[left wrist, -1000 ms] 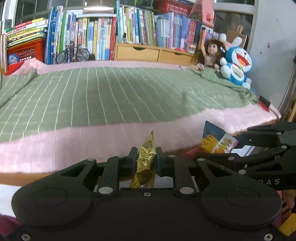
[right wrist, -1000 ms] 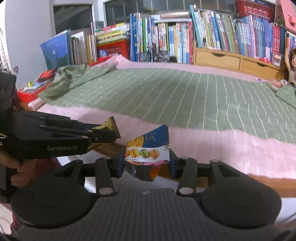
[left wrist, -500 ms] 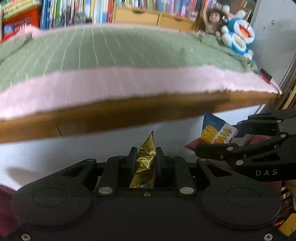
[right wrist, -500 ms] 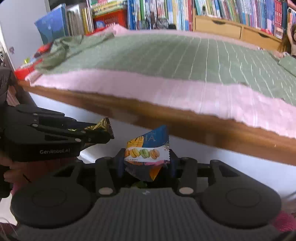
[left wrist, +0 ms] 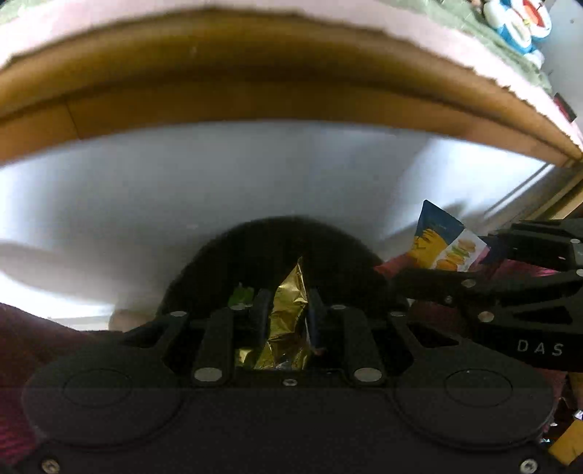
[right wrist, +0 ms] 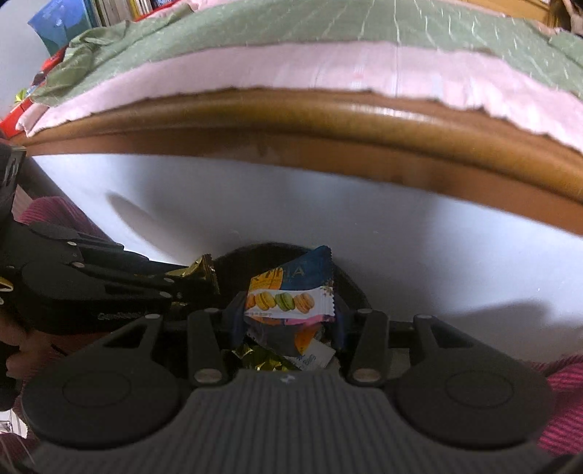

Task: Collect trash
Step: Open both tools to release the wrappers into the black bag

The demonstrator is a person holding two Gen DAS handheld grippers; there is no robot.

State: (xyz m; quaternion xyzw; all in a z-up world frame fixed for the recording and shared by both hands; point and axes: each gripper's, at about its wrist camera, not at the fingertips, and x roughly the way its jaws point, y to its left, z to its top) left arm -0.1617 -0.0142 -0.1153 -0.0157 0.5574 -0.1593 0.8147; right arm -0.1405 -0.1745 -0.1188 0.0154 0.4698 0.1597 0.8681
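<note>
Wrappers above dark bin rim

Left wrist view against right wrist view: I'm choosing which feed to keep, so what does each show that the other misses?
Only the left wrist view shows the blue-and-white plush toy on the bed.

Only the right wrist view shows the crumpled gold and printed wrappers already inside the bin.

Both show the left gripper shut on the gold foil wrapper, the right gripper shut on the blue macaron-print wrapper, the round black bin and the wooden bed rail.
</note>
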